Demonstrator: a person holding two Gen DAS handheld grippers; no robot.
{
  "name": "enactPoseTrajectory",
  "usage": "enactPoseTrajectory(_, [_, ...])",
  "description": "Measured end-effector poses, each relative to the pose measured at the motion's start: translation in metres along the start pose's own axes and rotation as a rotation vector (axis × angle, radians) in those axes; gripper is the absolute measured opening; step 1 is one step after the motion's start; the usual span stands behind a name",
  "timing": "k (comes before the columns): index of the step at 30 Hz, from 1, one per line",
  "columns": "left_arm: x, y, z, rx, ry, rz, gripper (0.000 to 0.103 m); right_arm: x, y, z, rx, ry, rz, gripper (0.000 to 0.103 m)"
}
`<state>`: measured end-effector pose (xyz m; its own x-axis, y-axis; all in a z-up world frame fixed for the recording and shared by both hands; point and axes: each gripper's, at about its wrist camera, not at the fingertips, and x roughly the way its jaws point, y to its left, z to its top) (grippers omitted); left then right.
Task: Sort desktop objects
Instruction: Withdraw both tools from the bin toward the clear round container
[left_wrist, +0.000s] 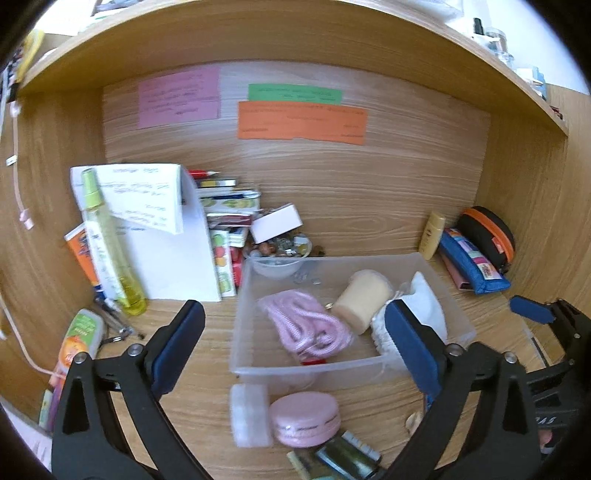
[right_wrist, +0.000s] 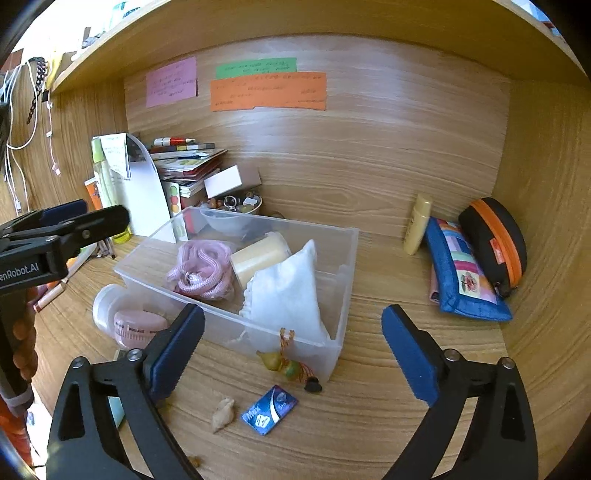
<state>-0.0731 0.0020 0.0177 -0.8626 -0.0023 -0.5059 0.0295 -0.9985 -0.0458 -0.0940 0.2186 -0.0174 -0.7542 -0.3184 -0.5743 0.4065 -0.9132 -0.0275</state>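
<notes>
I have both grippers spread wide and holding nothing: the left gripper (left_wrist: 295, 349) hangs over the near edge of the clear plastic bin (left_wrist: 448, 275), and the right gripper (right_wrist: 293, 345) hovers over the bin's near right corner (right_wrist: 345, 266).

Inside the bin lie a coiled pink cord (left_wrist: 308, 323) on the left, a cream cylinder (left_wrist: 364, 301) tipped on its side in the middle, and a white cloth pouch (left_wrist: 428, 301) on the right. A small bowl of trinkets (left_wrist: 279, 249) sits just beyond the bin's far left corner.

Only my left camera shows the pink round case (left_wrist: 304, 419) and the frosted jar (left_wrist: 249, 415) plainly, just in front of the bin. Only my right camera shows the small blue packet (right_wrist: 269, 409), the shell (right_wrist: 223, 413) and the stringed charm (right_wrist: 290, 363) on the near desk (right_wrist: 369, 424).
</notes>
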Motion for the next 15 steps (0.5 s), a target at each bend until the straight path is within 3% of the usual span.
enactPoseTrajectory(6, [-0.008, 0.013, -0.009, -0.014, 0.007, 0.084, 0.1, -0.007, -0.004, -0.006, 0.006, -0.001, 0.003, 0.097])
enactPoseTrajectory(15, [-0.018, 0.026, -0.028, -0.025, 0.029, 0.13, 0.1, -0.009, -0.009, -0.021, 0.011, 0.029, -0.01, 0.097])
